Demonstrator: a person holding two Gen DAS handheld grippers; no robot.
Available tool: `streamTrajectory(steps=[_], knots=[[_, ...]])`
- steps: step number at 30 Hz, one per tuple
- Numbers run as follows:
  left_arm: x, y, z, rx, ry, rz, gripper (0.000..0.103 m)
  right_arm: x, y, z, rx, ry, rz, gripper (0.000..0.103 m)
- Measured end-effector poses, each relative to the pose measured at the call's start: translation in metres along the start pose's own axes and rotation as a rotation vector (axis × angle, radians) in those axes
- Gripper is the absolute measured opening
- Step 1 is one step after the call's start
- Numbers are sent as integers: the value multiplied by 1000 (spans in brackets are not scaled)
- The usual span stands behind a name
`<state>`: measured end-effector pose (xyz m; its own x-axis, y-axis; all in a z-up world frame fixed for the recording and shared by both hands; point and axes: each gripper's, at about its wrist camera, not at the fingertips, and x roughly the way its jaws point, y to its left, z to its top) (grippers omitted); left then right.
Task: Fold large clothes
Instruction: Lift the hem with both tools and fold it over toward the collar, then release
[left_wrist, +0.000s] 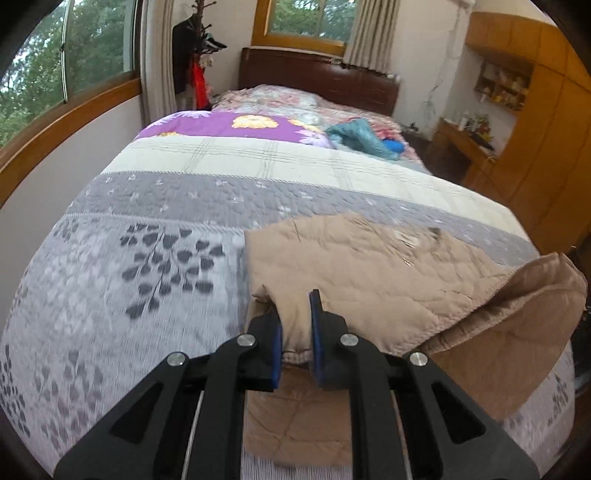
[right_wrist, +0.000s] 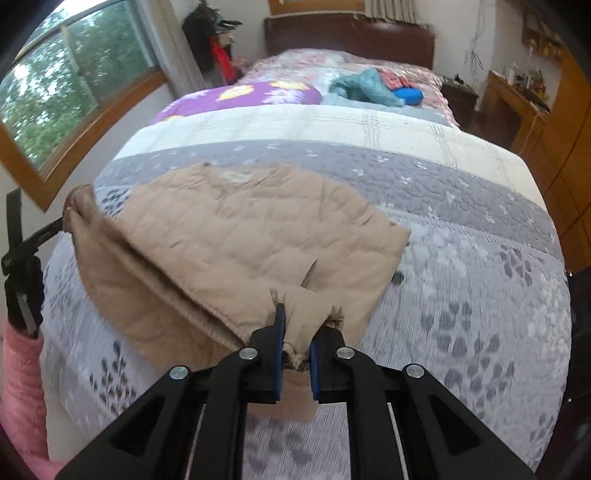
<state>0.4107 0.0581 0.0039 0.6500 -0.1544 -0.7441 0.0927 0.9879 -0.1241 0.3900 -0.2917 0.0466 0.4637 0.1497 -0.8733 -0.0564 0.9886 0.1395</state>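
A tan quilted garment (left_wrist: 373, 273) lies on the grey patterned bedspread (left_wrist: 147, 258) near the foot of the bed. My left gripper (left_wrist: 296, 325) is shut on its near left edge and holds the fabric lifted. My right gripper (right_wrist: 297, 328) is shut on the near right edge of the same garment (right_wrist: 236, 236). Between the two grips the near hem hangs raised, and a darker lining fold (left_wrist: 517, 332) shows. The far part of the garment rests flat on the bed. The other gripper's black frame (right_wrist: 22, 258) shows at the left of the right wrist view.
A purple floral pillow (left_wrist: 240, 125) and a blue crumpled cloth (left_wrist: 362, 138) lie farther up the bed, before a dark headboard (left_wrist: 317, 74). A window wall (left_wrist: 66, 122) runs along the left. Wooden cabinets and a desk (left_wrist: 524, 147) stand on the right.
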Motion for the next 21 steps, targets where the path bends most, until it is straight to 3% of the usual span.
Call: streamTrajectory(steps=[4, 11, 21], knots=[[45, -5, 24, -5, 42, 48, 12, 33, -20, 31, 55, 34, -9, 11], [108, -6, 46, -42, 117, 66, 12, 88, -46, 62, 124, 101, 4, 11], [163, -5, 54, -46, 196, 87, 16, 136, -66, 72, 189, 152, 20, 12]])
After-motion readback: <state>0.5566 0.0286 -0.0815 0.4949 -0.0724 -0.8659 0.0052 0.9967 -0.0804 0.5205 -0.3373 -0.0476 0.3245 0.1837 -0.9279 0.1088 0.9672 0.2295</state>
